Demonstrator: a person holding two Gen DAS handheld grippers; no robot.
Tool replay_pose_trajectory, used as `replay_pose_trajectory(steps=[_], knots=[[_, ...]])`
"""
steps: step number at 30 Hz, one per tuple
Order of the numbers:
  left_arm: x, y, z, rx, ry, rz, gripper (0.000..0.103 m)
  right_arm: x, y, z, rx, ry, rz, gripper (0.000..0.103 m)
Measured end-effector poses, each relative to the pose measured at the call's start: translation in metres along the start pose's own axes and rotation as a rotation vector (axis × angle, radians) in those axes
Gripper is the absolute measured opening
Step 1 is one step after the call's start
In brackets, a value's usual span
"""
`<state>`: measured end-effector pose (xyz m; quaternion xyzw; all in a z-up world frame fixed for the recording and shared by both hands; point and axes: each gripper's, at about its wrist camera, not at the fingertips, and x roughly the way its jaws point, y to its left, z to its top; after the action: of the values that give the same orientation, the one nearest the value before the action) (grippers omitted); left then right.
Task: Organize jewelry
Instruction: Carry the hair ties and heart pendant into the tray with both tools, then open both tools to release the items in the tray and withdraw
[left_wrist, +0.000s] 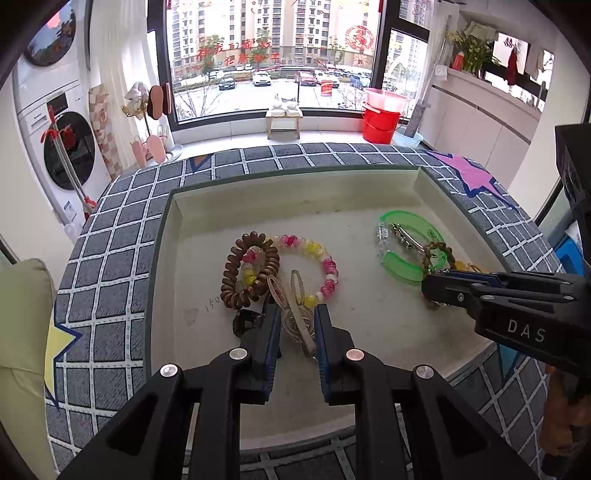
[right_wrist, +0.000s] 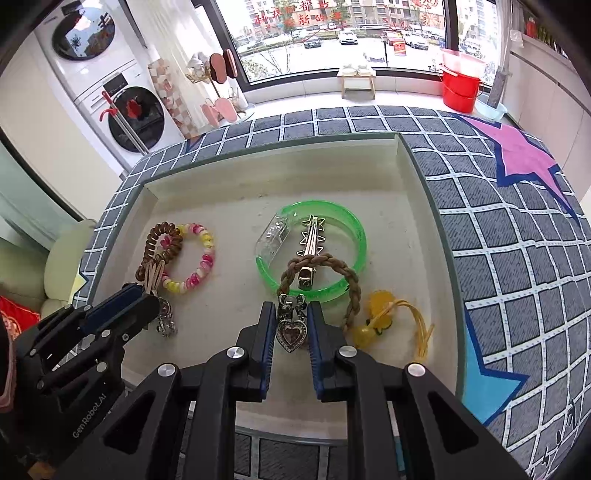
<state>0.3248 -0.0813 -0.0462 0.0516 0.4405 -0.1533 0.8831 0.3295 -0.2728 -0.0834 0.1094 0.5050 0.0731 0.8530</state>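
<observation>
Looking from the left wrist: lying in a shallow cream tray (left_wrist: 369, 192) on the checked table (left_wrist: 110, 236), with the left claw (left_wrist: 295, 314) parted around a silvery trinket (left_wrist: 293, 325) and a pale hair clip (left_wrist: 299, 295) at the tray's near side, pads not seeming to be pressing either. Sitting just beyond that claw, a brown coil hair tie (left_wrist: 236, 277) overlapping a pink-and-yellow bead bracelet (left_wrist: 325, 266). Resting toward the tray's right side, a green bangle (left_wrist: 402, 266) with a metal star clip (left_wrist: 406, 238) inside its ring. Reaching in from the right, the right claw (left_wrist: 428, 286), touching a braided brown ring (left_wrist: 437, 251) at the bangle's near edge; impossible to tell its state from here. Looking from the right wrist: standing nearly closed around a heart pendant charm (right_wrist: 291, 328), the right claw (right_wrist: 291, 314), pads close on both sides though contact not being certain. Lying across the bangle's near edge, the braided ring, with a yellow tasselled ornament (right_wrist: 380, 321) just right of it. Hovering at the tray's left, the left claw (right_wrist: 147, 310), beside the coil tie.
</observation>
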Motion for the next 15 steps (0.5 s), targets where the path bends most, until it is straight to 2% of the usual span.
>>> replay_pose_trajectory(steps=[12, 14, 15], knots=[[0.0003, 0.0036, -0.0004, -0.019, 0.002, 0.028, 0.033, 0.0023, -0.0081, -0.0006, 0.052, 0.020, 0.031, 0.020], [0.0003, 0.0034, -0.0012, -0.017, 0.002, 0.035, 0.033, 0.0037, -0.0091, -0.0014, 0.054, 0.027, 0.034, 0.025], [0.0005, 0.0021, -0.0012, -0.013, 0.002, 0.041, 0.033, 0.0034, -0.0093, -0.0015, 0.055, 0.024, 0.038, 0.031]])
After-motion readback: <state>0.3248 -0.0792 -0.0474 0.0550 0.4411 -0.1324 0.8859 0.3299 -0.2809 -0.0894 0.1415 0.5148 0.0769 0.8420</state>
